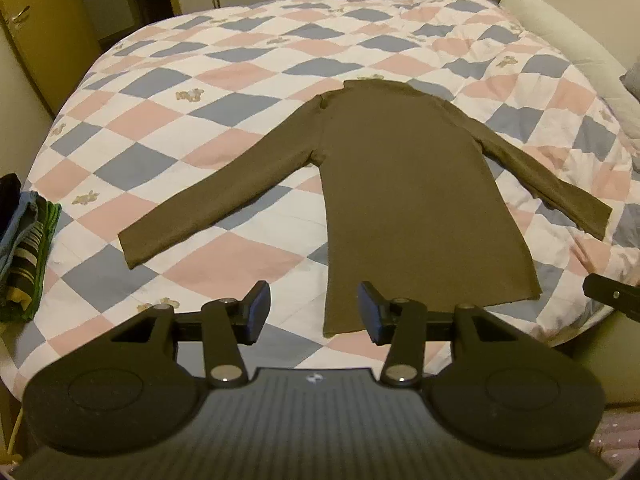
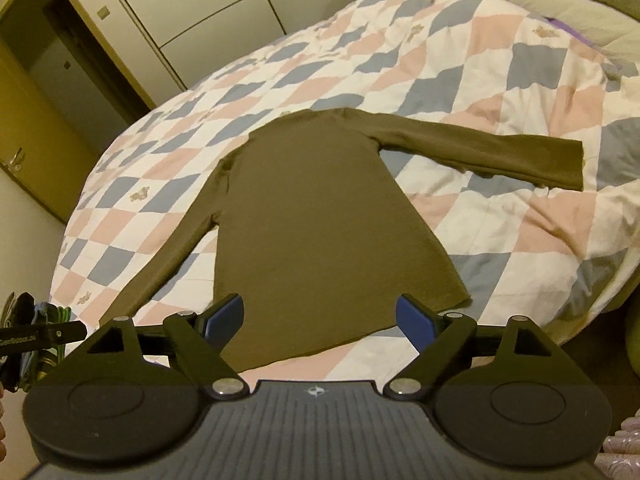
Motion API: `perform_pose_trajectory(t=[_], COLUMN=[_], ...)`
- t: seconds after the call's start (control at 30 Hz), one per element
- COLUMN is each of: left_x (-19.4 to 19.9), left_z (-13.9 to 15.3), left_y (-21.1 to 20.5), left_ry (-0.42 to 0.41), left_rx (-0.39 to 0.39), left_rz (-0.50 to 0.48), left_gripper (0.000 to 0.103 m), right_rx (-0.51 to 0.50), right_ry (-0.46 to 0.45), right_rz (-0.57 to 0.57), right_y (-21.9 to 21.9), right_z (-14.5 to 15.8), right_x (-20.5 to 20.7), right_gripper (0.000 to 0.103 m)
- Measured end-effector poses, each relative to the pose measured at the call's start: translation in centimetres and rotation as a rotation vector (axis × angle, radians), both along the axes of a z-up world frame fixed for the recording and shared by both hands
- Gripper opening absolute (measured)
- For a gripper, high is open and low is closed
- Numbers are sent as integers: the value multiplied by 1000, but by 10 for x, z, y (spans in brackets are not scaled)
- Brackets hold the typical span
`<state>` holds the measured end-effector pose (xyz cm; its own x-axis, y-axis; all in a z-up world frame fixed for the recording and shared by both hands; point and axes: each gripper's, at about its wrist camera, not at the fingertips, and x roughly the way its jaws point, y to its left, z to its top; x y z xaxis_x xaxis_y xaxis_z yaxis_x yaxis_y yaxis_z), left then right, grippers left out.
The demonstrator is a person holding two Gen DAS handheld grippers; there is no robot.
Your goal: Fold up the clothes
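Left wrist view has the left hand-held gripper point(image 1: 314, 312) nearest, its jaws apart and empty, hovering just off the near edge of the bed point(image 1: 240, 128) with the gap lined up on the near-left corner of the shirt's hem. At the right edge of that view a black tip of the right hand-held gripper point(image 1: 612, 294) pokes in; in its own camera the right hand-held gripper point(image 2: 320, 322) is likewise spread wide with nothing between the pads, poised over the middle of the hem. Beyond both lies the shirt point(image 1: 400, 184), an olive long-sleeved top spread flat on the checked quilt point(image 1: 180, 92), hem toward the near edge and collar toward the far side. Its body looks smooth, and both sleeves are stretched out: the left sleeve point(image 1: 216, 192) angles down toward the near left, the right sleeve point(image 2: 500, 152) reaches out to the right. No part is doubled over, so I judge the folding of this shirt has not begun; laying it out seems the only step done. Sleeves, sides and a final fold all remain. At the far left, on the bed's edge, sits a pile of clothes point(image 1: 24, 252), striped and green, though I cannot tell whether those are folded.
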<state>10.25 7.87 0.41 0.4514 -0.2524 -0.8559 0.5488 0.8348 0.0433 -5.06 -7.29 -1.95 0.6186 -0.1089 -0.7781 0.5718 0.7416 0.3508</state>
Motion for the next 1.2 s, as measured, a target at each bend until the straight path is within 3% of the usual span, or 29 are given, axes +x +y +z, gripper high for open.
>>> perform_pose_trajectory(t=[0.33, 0.6, 0.9, 1.2], left_x=[1, 5, 14, 7], left_z=[7, 6, 9, 7], left_y=[19, 6, -37, -103], left_ry=[-8, -11, -32, -37], left_rx=[-33, -34, -51, -69], left_rz=[-43, -41, 40, 140], left_gripper=[47, 49, 51, 53], right_rx=[-43, -49, -57, -94], right_ry=[7, 17, 22, 6], right_rz=[-38, -65, -4, 103], right_y=[39, 36, 3, -74], right_z=[10, 11, 9, 18], right_x=[-7, -11, 13, 44], right_gripper=[90, 91, 93, 95])
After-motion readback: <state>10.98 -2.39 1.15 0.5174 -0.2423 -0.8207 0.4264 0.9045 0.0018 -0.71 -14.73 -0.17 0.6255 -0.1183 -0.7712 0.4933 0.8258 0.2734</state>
